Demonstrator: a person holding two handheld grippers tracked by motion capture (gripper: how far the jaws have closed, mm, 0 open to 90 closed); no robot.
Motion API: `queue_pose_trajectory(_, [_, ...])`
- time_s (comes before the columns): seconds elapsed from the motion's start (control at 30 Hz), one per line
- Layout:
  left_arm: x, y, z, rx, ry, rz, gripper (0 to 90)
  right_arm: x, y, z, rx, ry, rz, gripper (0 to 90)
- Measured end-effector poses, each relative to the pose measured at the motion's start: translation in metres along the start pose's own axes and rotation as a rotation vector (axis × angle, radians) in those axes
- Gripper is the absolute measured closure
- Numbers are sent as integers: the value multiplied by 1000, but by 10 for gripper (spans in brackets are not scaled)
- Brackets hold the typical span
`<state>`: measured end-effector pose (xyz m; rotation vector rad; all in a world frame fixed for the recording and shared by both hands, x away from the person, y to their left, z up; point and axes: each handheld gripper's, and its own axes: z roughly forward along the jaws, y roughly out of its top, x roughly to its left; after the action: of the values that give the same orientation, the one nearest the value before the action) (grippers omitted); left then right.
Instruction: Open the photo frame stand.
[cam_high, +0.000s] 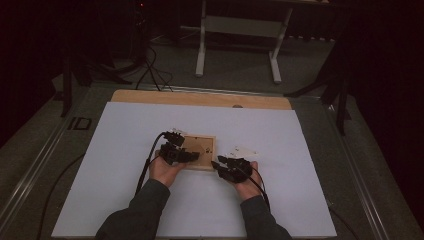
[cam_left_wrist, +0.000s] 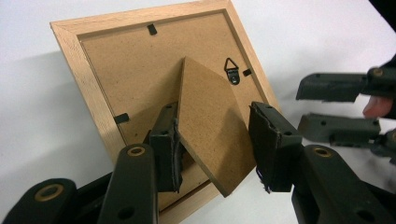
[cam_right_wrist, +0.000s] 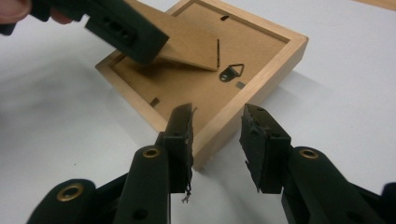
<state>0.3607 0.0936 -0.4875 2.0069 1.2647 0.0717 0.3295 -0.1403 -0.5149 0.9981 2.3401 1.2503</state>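
- Wooden picture frame (cam_high: 200, 150) lies face down at centre frame on the white tabletop (cam_high: 125, 200), backing up.
- My left claw (cam_left_wrist: 215, 149) straddles the raised easel stand (cam_left_wrist: 210, 130); jaws apart, one pad touching, not clamped, likely to swing it.
- My right claw (cam_right_wrist: 217, 144) gapes, empty, at the frame's near corner, probably to steady it.

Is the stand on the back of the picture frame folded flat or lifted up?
Lifted up: the stand angles away from the picture frame backing, between the open left gripper jaws.
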Motion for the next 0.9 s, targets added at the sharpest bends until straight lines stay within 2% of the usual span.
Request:
queue_pose_trajectory(0.1, [-3,-2,-2,-9,10,21,567,-2,1,-2,-3,0,6,636])
queue_pose_trajectory(0.27, [-9,-8,-5,-33,35,92,567,-3,2,-3,-8,0,11,637])
queue_pose_trajectory(0.4, [-11,-10,-6,-40,43,106,567,-4,2,-4,-10,-1,14,637])
queue_pose_trajectory(0.43, [-13,-13,-8,-44,50,129,567,-4,2,-4,-10,-1,14,636])
queue_pose_trajectory(0.5, [-14,-15,-9,-52,55,139,568,-6,3,-4,-16,7,31,636])
queue_pose_trajectory(0.9, [-17,-30,-14,-102,72,202,570,-8,6,-6,-25,26,45,627])
